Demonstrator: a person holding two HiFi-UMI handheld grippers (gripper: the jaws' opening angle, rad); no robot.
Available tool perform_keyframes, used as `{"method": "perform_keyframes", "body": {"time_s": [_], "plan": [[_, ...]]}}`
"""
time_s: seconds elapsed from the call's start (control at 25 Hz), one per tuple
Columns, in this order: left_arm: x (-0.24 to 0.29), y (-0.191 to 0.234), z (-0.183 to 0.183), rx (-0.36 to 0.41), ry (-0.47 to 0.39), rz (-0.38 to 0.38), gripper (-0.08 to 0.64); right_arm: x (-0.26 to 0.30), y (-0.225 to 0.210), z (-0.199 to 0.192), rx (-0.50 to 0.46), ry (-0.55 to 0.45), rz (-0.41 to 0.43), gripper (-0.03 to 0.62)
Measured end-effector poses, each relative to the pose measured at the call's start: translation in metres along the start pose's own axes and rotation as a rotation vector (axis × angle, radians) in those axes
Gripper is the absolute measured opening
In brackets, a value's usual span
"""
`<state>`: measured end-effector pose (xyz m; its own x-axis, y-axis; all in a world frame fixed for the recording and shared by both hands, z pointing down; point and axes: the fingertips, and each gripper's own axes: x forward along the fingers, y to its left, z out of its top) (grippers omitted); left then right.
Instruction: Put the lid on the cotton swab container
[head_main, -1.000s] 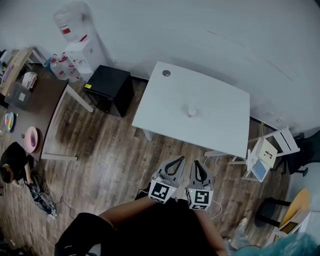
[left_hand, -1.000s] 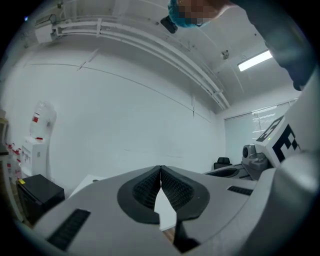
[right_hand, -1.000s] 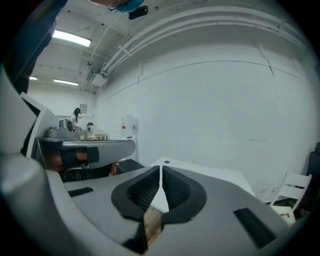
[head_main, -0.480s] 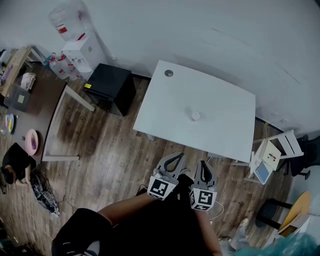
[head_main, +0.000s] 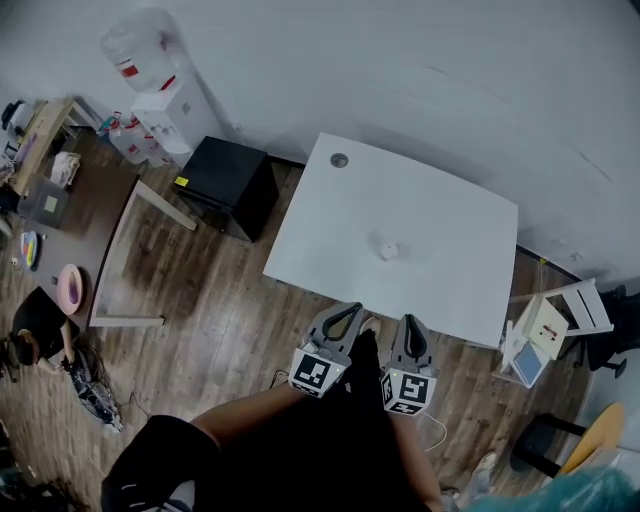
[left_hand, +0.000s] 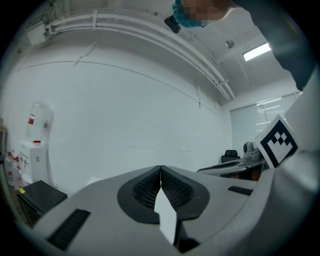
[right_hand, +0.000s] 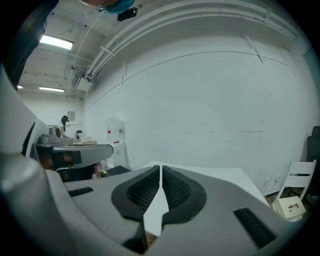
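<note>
One container well beyond right gripper (jaws together).

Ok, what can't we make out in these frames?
- Container, head view: too small to show whether its lid is on or where a lid lies.
- Container, both gripper views: not seen; the shut left claw and right claw cover the near table.
- Black chair, head view: cut off by the right edge.
</note>
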<state>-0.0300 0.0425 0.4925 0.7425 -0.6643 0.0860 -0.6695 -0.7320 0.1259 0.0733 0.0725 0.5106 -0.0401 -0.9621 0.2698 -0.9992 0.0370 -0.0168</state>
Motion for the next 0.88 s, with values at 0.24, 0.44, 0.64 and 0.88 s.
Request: {"method": "perform_keyframes", "body": {"time_s": [0.24,0.44,0.64,0.88], "plan": [[0.04,0.012,-0.002,-0.032,0.008,-0.016,0.014,0.037,-0.021,0.006,0.019,0.011,0.028,0.037],[0.08,0.016,-0.02,-0.017,0.052,0.006,0.014,0.066,-0.049,0.011,0.033,0.008,0.058,0.037],[0.112,0.025,-0.04,-0.016,0.105,0.037,0.014,0.095,-0.077,0.014,0.042,0.019,0.081,0.037],[0.141,0.036,-0.069,-0.058,0.183,0.068,0.015,0.13,-0.095,0.007,0.042,0.055,0.146,0.037]]}}
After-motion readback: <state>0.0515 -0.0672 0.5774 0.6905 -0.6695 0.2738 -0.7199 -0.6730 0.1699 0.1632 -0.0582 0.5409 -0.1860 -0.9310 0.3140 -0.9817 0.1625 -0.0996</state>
